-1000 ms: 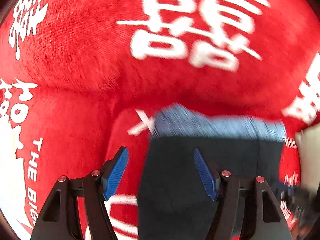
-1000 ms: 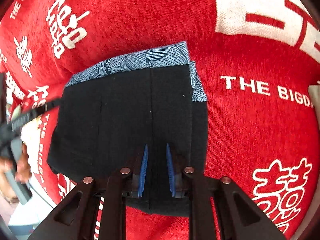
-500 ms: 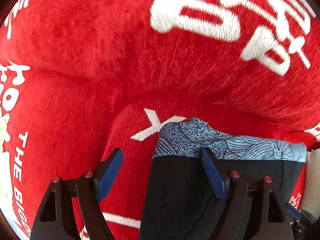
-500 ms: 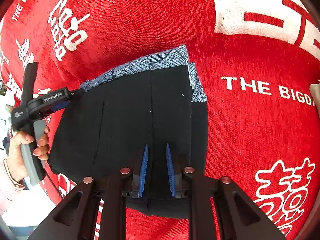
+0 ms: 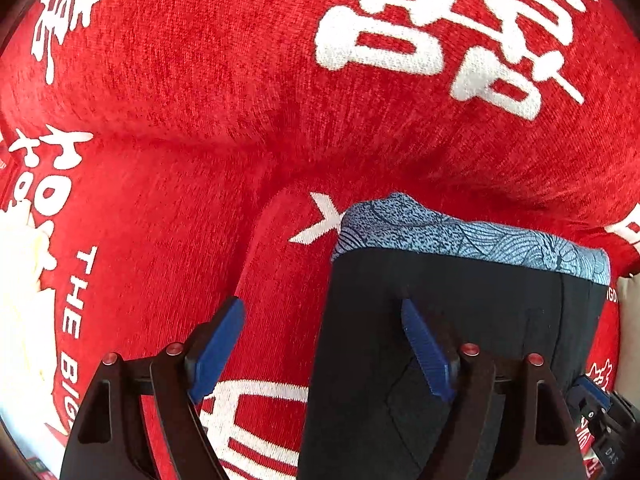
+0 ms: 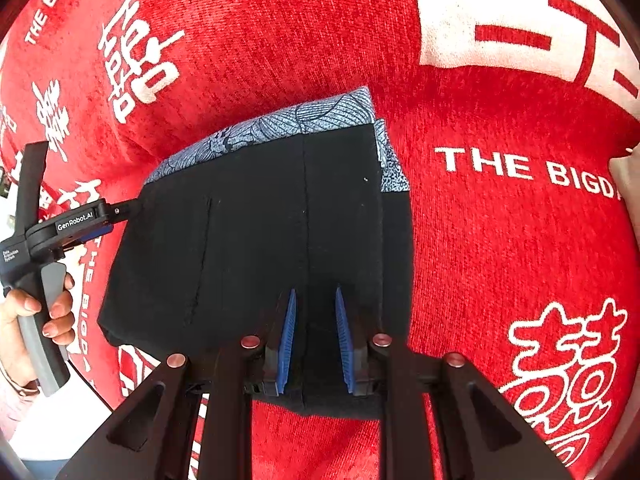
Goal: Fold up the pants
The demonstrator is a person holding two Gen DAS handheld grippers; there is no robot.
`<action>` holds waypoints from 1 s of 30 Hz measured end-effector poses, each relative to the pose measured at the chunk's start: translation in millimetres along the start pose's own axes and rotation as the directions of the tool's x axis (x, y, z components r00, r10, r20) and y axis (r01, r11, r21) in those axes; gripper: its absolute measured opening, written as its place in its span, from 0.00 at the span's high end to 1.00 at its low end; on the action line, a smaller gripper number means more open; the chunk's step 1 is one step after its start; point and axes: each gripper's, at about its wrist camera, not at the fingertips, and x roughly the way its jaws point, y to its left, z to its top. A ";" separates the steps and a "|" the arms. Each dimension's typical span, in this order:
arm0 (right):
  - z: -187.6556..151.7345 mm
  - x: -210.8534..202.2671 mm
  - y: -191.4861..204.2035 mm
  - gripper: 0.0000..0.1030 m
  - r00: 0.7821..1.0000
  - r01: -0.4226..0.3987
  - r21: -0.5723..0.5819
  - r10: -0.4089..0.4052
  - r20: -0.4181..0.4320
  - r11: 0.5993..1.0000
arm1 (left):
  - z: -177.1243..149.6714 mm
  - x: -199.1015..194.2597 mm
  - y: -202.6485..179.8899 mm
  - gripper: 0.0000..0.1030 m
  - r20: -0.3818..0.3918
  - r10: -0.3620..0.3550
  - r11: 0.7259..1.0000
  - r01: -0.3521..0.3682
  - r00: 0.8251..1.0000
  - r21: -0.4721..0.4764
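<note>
Black pants with a blue patterned waistband lie folded on a red blanket. My right gripper points down at their near edge. Its blue pads pinch a ridge of black cloth, and the jaws are just starting to open. My left gripper is open and straddles the left edge of the pants: one pad hangs over the red blanket, the other over the black cloth. Seen from the right wrist, the left gripper sits at the pants' left side, held by a hand.
The red blanket carries white characters and lettering and bulges in a ridge behind the pants. A pale surface shows past the blanket at the far left. A sleeve is at the lower left.
My left gripper has spread its jaws wider and sunk toward the pants' left edge. It came into the right wrist view beside the pants. The right gripper stayed in place.
</note>
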 end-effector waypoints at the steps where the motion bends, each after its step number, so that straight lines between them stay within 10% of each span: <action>1: -0.7 0.0 -0.4 0.78 1.000 0.001 0.001 -0.001 0.001 1.000 | -0.8 0.4 -1.2 0.20 0.001 0.002 1.000 -0.002 1.000 0.006; 15: 1.0 -0.5 -0.3 0.75 1.000 0.003 0.019 -0.003 -0.002 1.000 | -12.2 -12.7 -12.2 0.20 0.012 -0.022 0.999 0.021 1.000 0.038; 30: -14.5 -21.6 19.9 0.37 1.000 -0.016 0.003 0.016 -0.023 1.000 | -64.3 -33.3 -25.3 0.20 -0.031 -0.139 0.985 0.142 0.990 0.101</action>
